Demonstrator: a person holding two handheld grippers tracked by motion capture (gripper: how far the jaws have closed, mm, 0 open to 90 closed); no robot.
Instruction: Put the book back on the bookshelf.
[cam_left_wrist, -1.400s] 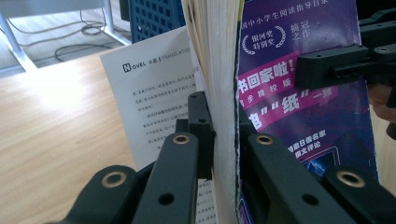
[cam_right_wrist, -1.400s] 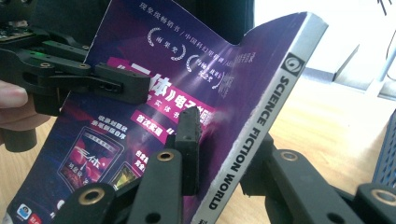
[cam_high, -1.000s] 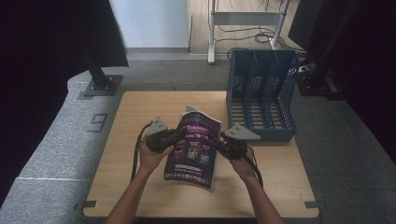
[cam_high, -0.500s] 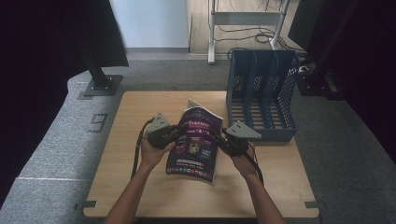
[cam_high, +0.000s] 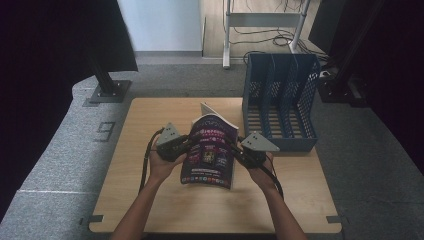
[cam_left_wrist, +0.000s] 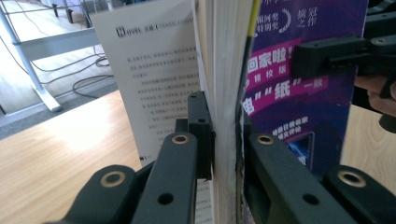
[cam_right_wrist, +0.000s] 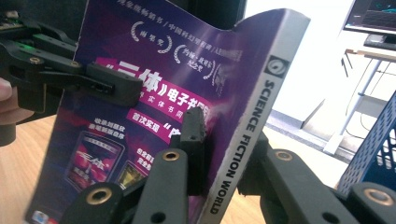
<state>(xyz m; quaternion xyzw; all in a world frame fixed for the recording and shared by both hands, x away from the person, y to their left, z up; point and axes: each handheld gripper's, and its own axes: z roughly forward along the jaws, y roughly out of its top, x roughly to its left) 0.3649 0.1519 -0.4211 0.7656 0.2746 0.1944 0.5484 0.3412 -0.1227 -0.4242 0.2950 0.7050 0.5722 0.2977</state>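
We see the magazine (cam_high: 210, 150) held above the surface (cam_high: 150, 115) between the left tool (cam_high: 186, 146) and right tool (cam_high: 237, 150), with the file rack (cam_high: 280, 100) behind and to its right.

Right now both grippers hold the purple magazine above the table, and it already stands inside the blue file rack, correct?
Not quite. In the high view the magazine is outside the file rack, held by the left gripper and right gripper over the table.

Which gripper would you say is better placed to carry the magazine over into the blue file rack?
Probably the right. The right gripper clamps the magazine at its spine, on the side next to the blue file rack. The left gripper grips the page edge, farther from the rack, and could let go first.
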